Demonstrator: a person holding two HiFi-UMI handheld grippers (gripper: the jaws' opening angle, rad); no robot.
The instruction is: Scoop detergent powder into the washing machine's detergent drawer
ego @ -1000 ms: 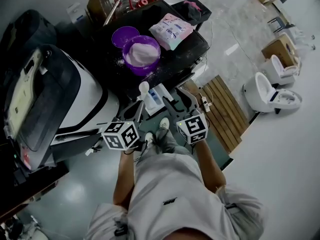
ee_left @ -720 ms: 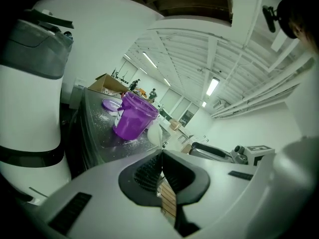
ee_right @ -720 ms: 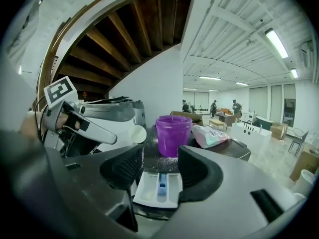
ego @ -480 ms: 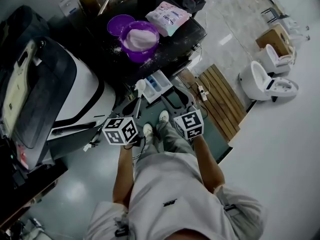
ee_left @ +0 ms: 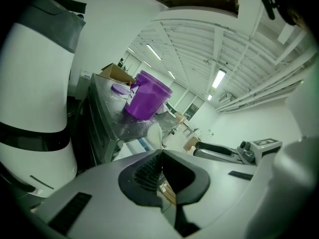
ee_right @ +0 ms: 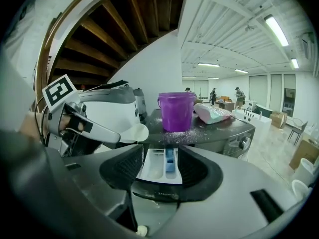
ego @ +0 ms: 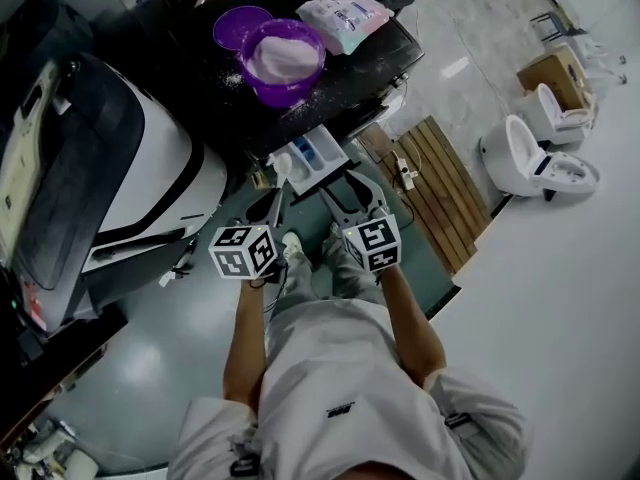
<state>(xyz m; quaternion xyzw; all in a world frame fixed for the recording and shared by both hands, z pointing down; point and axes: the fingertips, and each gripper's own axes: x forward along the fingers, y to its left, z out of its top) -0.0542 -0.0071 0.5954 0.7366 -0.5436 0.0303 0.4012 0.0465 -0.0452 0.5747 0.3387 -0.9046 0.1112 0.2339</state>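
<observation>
From my head view, my left gripper [ego: 272, 208] held a white scoop [ego: 283, 167] by its thin handle, with the bowl end up by the open drawer [ego: 312, 158] of the dark washing machine [ego: 345, 88]. I think I held it that way so the bowl could tip over the drawer. My right gripper [ego: 350, 190] was just beside it and held nothing. The purple bucket [ego: 285, 60] of white powder [ego: 283, 56] sat on top of the machine, right behind the drawer, so it was near for scooping. Its purple lid [ego: 240, 26] lay next to it, and a pink and white bag [ego: 350, 16] lay there too; the print on the bag was too small to read. In my left gripper view, my jaws were squeezed tight together on the scoop [ee_left: 154, 133], and the bucket [ee_left: 147, 96] stood up high past it. In my right gripper view, my jaws were wide apart with nothing in them, and between them I saw the drawer [ee_right: 152, 168] pulled out, with a white part and a blue part. The scoop [ee_right: 132, 132] hung just to the left of it, and I could not tell if it had powder in it. Spilled powder lay on the machine top [ee_right: 199, 131]. The drawer front had a small word on it that I could not read for sure
</observation>
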